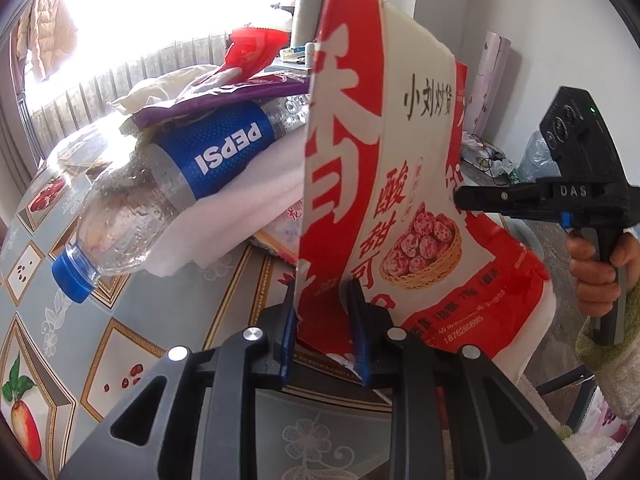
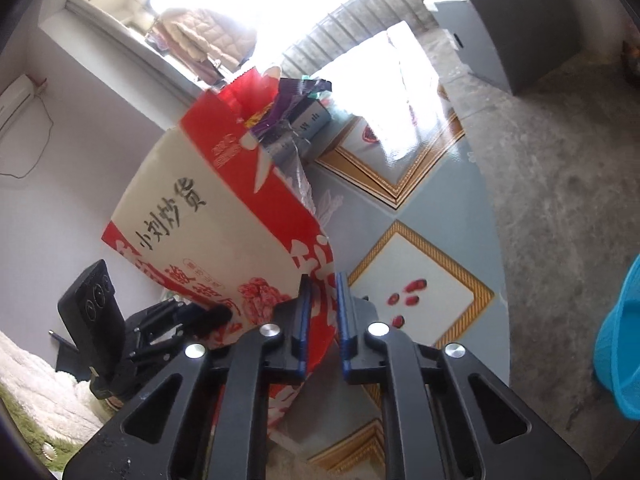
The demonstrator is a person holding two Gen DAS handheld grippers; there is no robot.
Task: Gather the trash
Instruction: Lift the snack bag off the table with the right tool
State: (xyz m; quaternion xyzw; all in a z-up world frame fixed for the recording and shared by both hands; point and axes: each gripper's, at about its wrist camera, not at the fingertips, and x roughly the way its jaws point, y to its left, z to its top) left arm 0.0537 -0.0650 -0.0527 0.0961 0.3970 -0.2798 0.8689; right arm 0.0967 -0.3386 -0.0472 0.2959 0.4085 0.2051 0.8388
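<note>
Behind upright red bag (image 1: 384, 184), table (image 1: 132, 320) clutter partly hidden.

1. left gripper (image 1: 322, 312) – black angular frame, blue pads, round silver screws.
2. right gripper (image 2: 322, 312) – same black build, blue pads; its side reads "das", a small green light on the block above.
3. hand (image 1: 596, 272) with a fuzzy cream sleeve (image 1: 608, 364), green-trimmed cuff.

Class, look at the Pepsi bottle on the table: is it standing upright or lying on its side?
On its side. The Pepsi bottle lies across white paper, blue cap pointing sideways over the table.
</note>
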